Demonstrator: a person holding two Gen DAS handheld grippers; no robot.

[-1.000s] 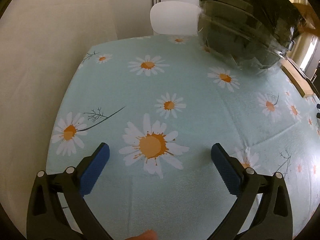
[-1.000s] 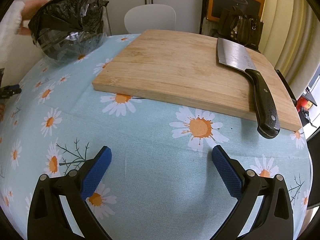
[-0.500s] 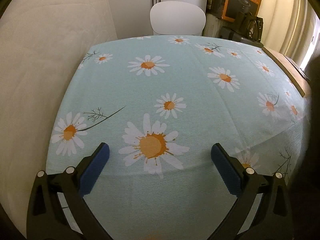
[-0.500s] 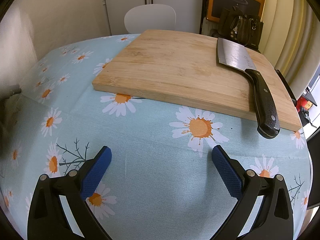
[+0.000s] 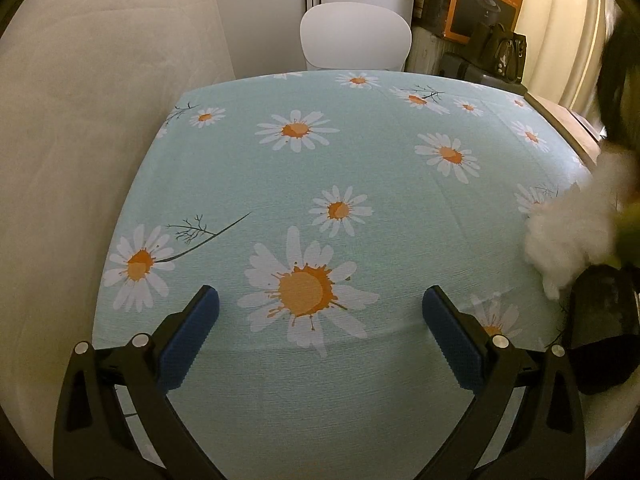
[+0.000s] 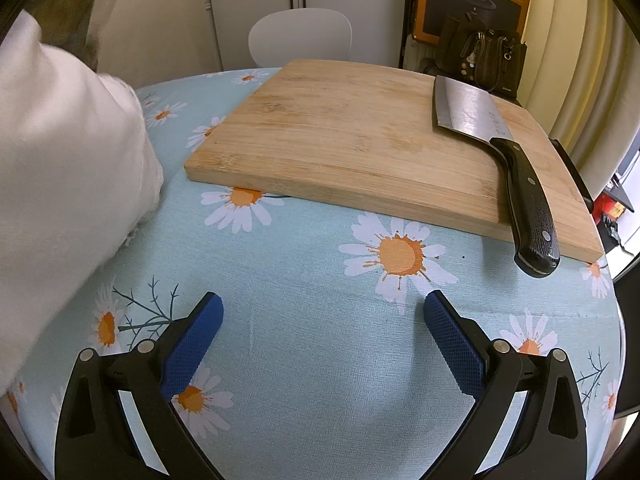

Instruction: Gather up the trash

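Note:
My left gripper (image 5: 318, 304) is open and empty, low over the daisy tablecloth (image 5: 360, 168). My right gripper (image 6: 323, 312) is open and empty over the same cloth (image 6: 312, 280). A blurred white crumpled mass (image 5: 576, 232) with a dark shape above it shows at the right edge of the left wrist view. A large blurred white shape (image 6: 60, 184) fills the left side of the right wrist view, with something dark at its top. I cannot tell what either is. No black trash bag is in clear view.
A wooden cutting board (image 6: 360, 140) lies ahead of the right gripper with a cleaver (image 6: 500, 160) on its right side. A white chair (image 5: 356, 40) stands behind the table. A sofa back (image 5: 80, 120) is on the left.
The black trash bag seen one second ago has left both views. A blurred white shape has come in at the right of the left view and the left of the right view. Both grippers stayed still.

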